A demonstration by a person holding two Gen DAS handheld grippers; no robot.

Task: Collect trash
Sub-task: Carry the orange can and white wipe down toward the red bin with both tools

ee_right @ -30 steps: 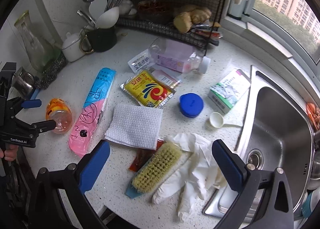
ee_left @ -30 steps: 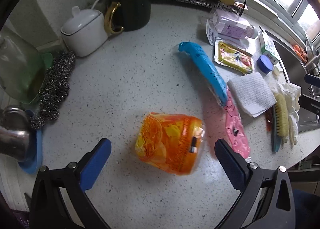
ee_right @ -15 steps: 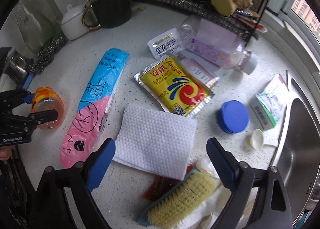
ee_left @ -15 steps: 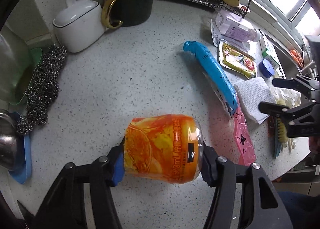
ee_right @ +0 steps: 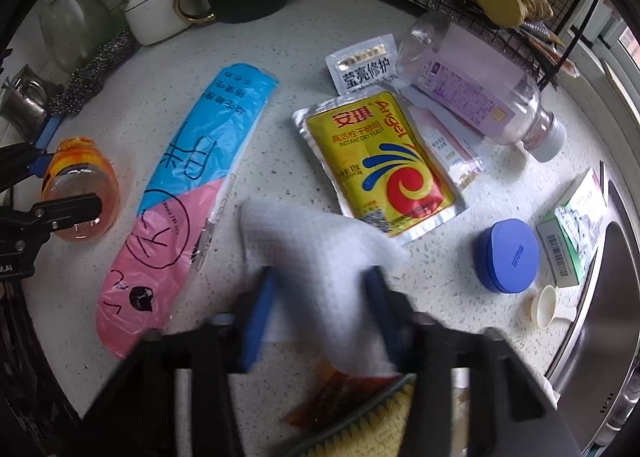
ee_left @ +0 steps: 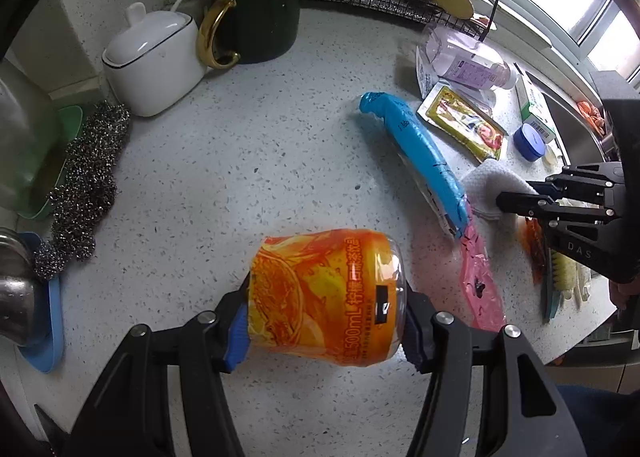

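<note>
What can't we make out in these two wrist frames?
- Right gripper, right wrist view: motion blur; the jaws are closing with the white paper towel bunched between them.
- Red wrapper, same view: largely hidden by towel and gripper.
- Orange bottle, left wrist view: neck hidden behind its body.
- Scrub brush: cut off by the bottom edge.

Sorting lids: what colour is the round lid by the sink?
Blue lid, clearest in the right wrist view.

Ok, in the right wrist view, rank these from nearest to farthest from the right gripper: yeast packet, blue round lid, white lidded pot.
1. Yeast packet: just beyond the right gripper, whose jaws are closing on the white paper towel.
2. Blue round lid: off to its right, near the sink.
3. White lidded pot: far back left.
</note>
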